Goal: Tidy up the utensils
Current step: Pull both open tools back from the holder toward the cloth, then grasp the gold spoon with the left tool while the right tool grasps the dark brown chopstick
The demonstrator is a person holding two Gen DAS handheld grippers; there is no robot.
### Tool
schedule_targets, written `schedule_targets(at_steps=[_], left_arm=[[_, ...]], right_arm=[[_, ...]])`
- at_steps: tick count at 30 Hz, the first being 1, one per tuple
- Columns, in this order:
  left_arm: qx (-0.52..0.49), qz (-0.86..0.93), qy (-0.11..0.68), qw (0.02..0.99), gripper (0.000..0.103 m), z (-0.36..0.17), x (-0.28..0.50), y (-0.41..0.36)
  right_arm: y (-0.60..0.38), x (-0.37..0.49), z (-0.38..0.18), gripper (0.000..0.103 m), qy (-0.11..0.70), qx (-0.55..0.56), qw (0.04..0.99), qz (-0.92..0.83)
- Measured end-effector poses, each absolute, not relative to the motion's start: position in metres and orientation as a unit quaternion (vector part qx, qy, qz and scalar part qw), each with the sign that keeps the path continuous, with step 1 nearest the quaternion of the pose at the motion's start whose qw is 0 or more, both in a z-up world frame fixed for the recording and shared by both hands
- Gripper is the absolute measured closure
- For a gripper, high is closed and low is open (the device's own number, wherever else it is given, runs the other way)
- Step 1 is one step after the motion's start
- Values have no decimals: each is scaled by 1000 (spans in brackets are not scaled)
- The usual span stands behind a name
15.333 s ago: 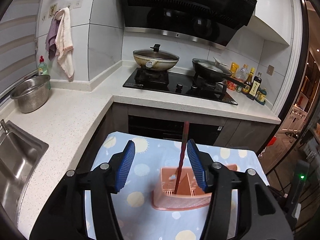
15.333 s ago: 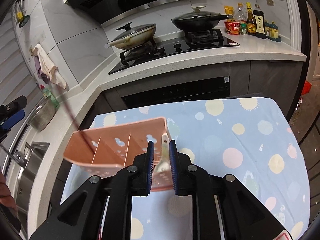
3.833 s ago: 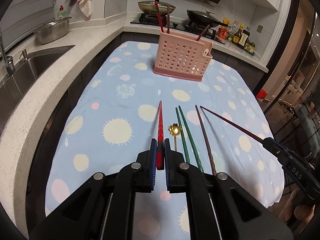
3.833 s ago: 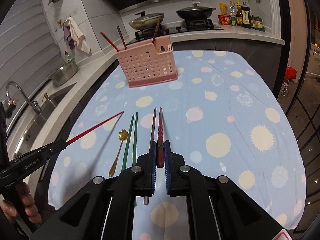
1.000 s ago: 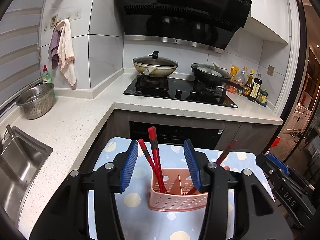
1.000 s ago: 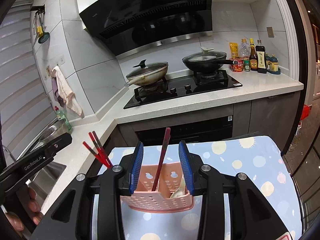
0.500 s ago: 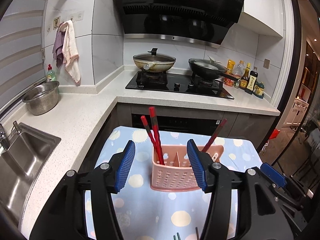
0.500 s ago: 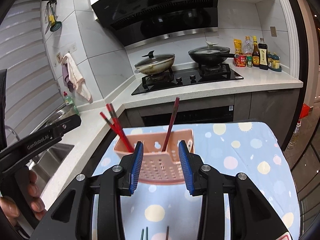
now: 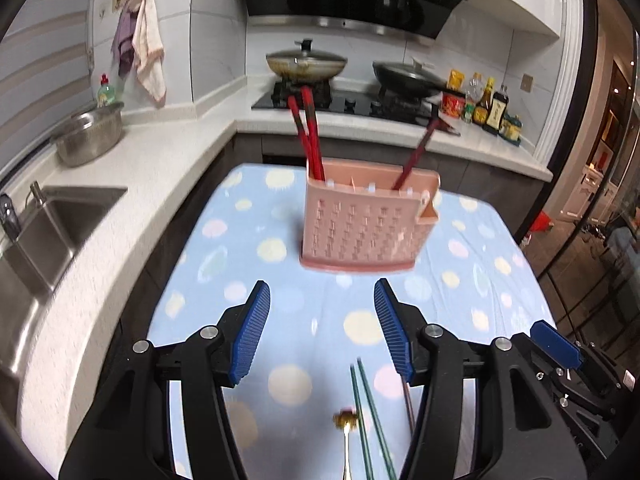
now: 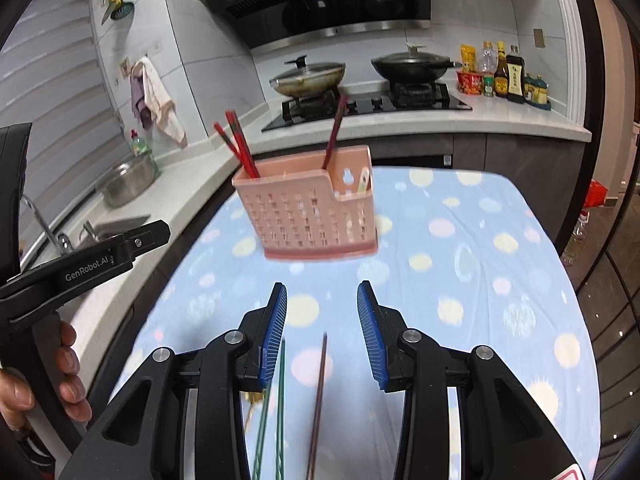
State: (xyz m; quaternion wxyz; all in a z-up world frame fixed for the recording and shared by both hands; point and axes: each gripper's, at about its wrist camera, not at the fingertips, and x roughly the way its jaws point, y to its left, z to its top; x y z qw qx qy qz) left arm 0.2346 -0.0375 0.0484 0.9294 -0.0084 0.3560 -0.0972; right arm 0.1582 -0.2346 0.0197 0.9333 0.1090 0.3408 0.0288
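Utensils – gold spoon [image 9: 346, 420] in left view only (white one [image 10: 363, 181] right) – both claws [image 9: 320, 332] [image 10: 322, 332] apart, empty

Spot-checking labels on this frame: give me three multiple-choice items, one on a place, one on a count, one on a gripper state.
1. Where do the green chopsticks lie?
A. in the pink basket
B. on the spotted cloth, nearer the camera than the basket
C. in the sink

2. How many red chopsticks stand in the left end of the pink basket?
A. none
B. two
C. five

3. What is the right gripper doing?
A. open, holding nothing
C. clamped on the basket
B. clamped on a spoon

Answers: 1 B, they lie flat on the cloth beside the gold spoon. 2 B, two red sticks rise together there. 3 A, its blue pads stand apart with only cloth and the brown chopstick lying below.
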Motion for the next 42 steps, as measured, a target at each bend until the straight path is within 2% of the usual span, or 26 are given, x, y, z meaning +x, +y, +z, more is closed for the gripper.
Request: schedule_targets(at_steps=[11, 23, 33, 42], left_arm=[[-9, -88, 426, 900, 51, -27, 173, -30], [8, -75, 482, 873, 51, -84, 125, -15], [4, -78, 495, 866, 51, -96, 112, -11], [5, -86, 499, 862, 51, -99, 109, -14]], right_arm=[[-213, 91, -56, 67, 418, 79, 905, 25], [-203, 62, -93, 67, 457, 77, 886, 31], [-192, 59, -98, 68, 465, 68, 882, 44], [-188, 65, -110, 78, 481, 68, 873, 51]])
